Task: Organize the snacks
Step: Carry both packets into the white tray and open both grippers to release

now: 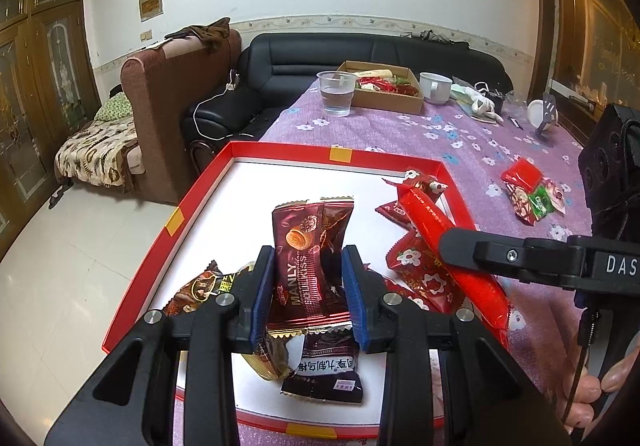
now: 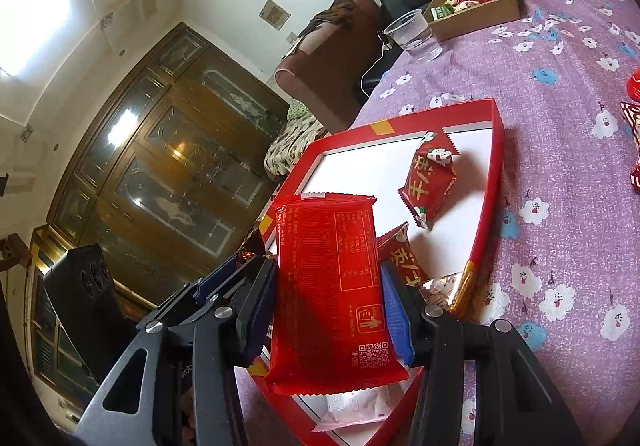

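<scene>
A red-rimmed tray with a white floor [image 1: 280, 173] lies on the purple flowered tablecloth; it also shows in the right wrist view [image 2: 486, 213]. My left gripper [image 1: 308, 286] is shut on a dark red MANLY chocolate packet [image 1: 308, 246], held upright over the tray. My right gripper [image 2: 328, 310] is shut on a flat bright red packet [image 2: 328, 286], held over the tray's right side; it also shows in the left wrist view [image 1: 444, 246]. Red flowered packets [image 1: 420, 270], a brown packet [image 1: 200, 286] and a dark plum packet [image 1: 324, 374] lie in the tray.
Loose red and green snacks [image 1: 528, 193] lie on the cloth right of the tray. At the far end stand a plastic cup of water [image 1: 336, 93], a cardboard box of snacks [image 1: 388, 85] and a white mug [image 1: 436, 85]. A black sofa [image 1: 360, 49] is behind.
</scene>
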`<state>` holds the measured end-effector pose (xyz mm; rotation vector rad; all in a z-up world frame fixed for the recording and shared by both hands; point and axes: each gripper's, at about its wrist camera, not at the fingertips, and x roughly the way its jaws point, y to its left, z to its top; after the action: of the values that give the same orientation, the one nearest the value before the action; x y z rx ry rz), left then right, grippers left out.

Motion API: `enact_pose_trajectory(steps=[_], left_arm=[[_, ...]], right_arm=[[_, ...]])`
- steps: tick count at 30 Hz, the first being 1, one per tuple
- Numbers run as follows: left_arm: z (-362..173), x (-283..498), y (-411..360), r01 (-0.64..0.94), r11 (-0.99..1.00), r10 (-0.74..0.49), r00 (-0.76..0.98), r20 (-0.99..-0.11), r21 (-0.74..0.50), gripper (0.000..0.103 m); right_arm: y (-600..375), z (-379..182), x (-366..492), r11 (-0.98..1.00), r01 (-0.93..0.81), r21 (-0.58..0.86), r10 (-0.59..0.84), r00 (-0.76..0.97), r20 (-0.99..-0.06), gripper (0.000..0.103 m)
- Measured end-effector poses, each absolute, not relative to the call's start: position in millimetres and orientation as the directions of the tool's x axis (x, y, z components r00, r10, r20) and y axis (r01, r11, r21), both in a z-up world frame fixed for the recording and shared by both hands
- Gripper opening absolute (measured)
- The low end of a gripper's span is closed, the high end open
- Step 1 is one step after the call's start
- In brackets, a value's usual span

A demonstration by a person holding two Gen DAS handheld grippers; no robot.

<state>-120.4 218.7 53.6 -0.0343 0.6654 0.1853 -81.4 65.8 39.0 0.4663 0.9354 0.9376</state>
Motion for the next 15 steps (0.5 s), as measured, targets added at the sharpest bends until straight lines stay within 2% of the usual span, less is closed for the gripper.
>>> enact_pose_trajectory(steps=[15], left_arm=[[48.6, -118.7, 218.0, -0.197, 0.979, 0.189, 0.755, -0.627, 0.058, 0.033]], right_arm=[[67.3, 38.8, -82.3, 0.537, -0.476, 0.696, 0.842, 0.255, -0.475, 0.052]])
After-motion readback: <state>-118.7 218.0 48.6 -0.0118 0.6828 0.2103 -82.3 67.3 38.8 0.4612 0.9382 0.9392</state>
